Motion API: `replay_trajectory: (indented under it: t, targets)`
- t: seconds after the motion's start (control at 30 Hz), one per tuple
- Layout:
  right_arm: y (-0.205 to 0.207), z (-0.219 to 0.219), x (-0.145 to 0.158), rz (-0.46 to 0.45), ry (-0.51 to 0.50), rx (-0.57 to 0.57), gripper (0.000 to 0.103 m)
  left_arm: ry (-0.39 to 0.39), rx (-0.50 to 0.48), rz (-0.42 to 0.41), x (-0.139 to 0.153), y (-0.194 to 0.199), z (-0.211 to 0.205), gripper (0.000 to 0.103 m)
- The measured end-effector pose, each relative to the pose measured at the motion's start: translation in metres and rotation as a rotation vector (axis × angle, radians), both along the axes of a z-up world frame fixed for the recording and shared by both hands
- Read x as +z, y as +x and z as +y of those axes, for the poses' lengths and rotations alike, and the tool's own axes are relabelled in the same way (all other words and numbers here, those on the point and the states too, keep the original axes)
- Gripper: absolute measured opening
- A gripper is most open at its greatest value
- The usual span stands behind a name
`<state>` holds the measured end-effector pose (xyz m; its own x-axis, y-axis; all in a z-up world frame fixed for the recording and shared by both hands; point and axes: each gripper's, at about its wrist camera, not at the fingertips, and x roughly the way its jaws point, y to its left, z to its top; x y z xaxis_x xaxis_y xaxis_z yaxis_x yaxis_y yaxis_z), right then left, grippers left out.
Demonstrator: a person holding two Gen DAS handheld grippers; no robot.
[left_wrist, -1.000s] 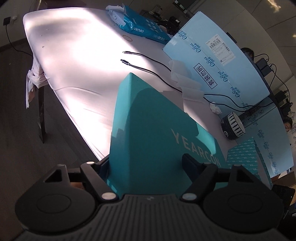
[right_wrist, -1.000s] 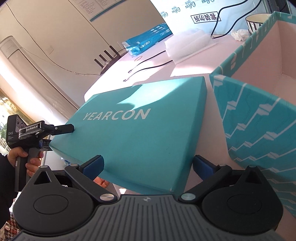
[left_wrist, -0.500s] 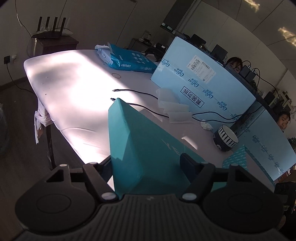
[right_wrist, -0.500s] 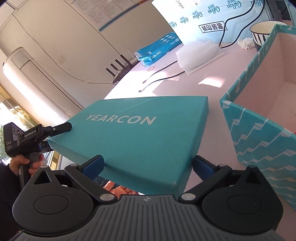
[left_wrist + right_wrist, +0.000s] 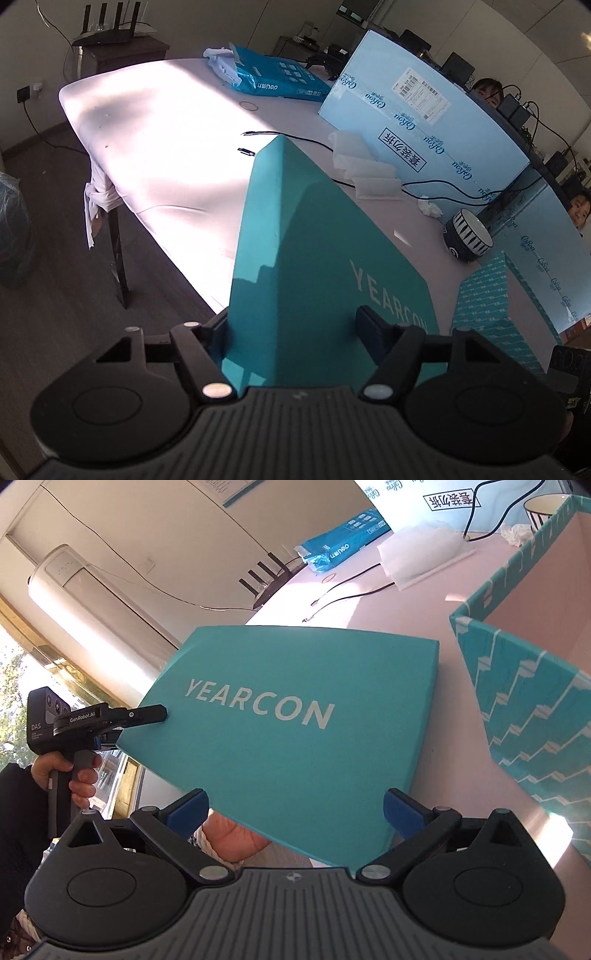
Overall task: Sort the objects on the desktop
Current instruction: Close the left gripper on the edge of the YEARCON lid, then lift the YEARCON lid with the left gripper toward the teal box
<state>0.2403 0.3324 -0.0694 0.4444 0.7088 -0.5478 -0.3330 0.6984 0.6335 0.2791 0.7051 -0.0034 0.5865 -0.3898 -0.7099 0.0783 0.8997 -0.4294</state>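
Observation:
A teal box lid marked YEARCON (image 5: 295, 731) is held in the air over the table's near edge, also seen in the left wrist view (image 5: 314, 266). My left gripper (image 5: 295, 332) is shut on one short end of the lid; it shows in the right wrist view (image 5: 110, 720). My right gripper (image 5: 295, 812) straddles the lid's other end with its blue pads (image 5: 402, 808) on the lid's edges. The open teal patterned box base (image 5: 524, 686) stands to the right on the table (image 5: 147, 147).
On the white table lie a black-striped bowl (image 5: 467, 236), black cables (image 5: 295, 138), white foam pieces (image 5: 365, 173), a crumpled tissue (image 5: 430, 208) and a blue Deli packet (image 5: 280, 75). Light-blue cartons (image 5: 424, 122) wall the far side. A router (image 5: 110, 33) sits on a cabinet.
The lid has been lifted and tilted between both grippers; over the last half second it swung closer to the open box base. Both grips have held.

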Motion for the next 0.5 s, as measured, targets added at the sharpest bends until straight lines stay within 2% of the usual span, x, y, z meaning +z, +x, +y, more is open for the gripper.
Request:
replay_trajectory:
  t: [0.1,0.2,0.27,0.37,0.43,0.47,0.5]
  targets:
    - [-0.003,0.003,-0.003,-0.043,-0.055,-0.006,0.103,-0.025,0.022,0.028,-0.012,-0.001,0.007,0.073]
    - [-0.003,-0.007,-0.007,-0.002,-0.099,-0.067,0.103,-0.040,0.029,0.048,-0.019,-0.004,0.010,0.073]
    - [-0.001,-0.008,-0.011,-0.010,-0.124,-0.076,0.103,-0.049,0.030,0.057,-0.022,-0.008,0.012,0.073]
    - [0.014,-0.003,-0.025,0.032,-0.101,-0.052,0.103,-0.005,0.024,0.104,-0.026,-0.013,0.013,0.070]
    - [0.020,-0.001,-0.029,0.028,-0.071,-0.066,0.103,0.071,0.015,0.143,-0.031,-0.017,0.013,0.052]
    - [0.022,0.001,-0.031,0.021,-0.068,-0.070,0.103,0.123,0.004,0.171,-0.036,-0.017,0.012,0.033]
    - [0.024,0.003,-0.031,0.015,-0.071,-0.065,0.103,0.147,-0.012,0.196,-0.043,-0.017,0.010,0.031]
